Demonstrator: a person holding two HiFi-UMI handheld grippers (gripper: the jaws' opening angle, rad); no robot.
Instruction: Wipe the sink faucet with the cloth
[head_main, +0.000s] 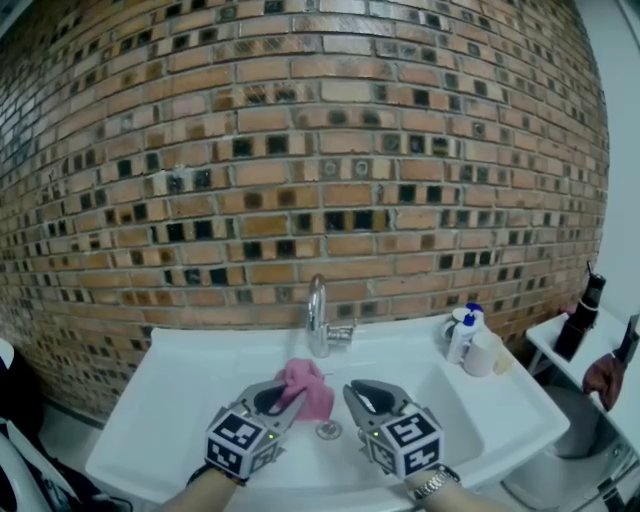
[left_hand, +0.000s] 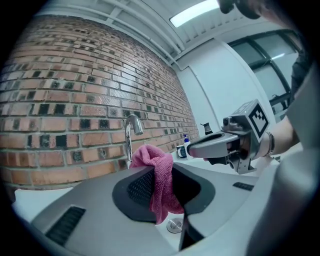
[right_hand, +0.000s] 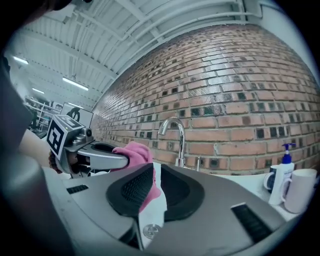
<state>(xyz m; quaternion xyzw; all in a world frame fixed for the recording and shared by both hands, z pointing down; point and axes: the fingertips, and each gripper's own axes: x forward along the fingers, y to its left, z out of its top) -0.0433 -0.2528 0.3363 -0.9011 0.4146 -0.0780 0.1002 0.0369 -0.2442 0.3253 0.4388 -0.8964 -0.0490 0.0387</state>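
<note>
Pink cloth (head_main: 318, 392) is pinched tight in the left gripper (head_main: 292, 393), low over the white sink (head_main: 160, 390). It hangs near the shiny faucet (head_main: 318, 318), just in front of it. Beside it, the right gripper (head_main: 357, 393) holds nothing, and its jaws are a little bit apart. Far right on the sink's edge stand a soap bottle (head_main: 461, 338) and a white cup (head_main: 484, 353).

Head view from above the front edge of the sink (head_main: 180, 390), steeply down toward the brick wall (head_main: 300, 150), both gripper views low, close over the sink, facing that wall, all three sharing faucet (head_main: 317, 315) and cloth (head_main: 308, 388).
</note>
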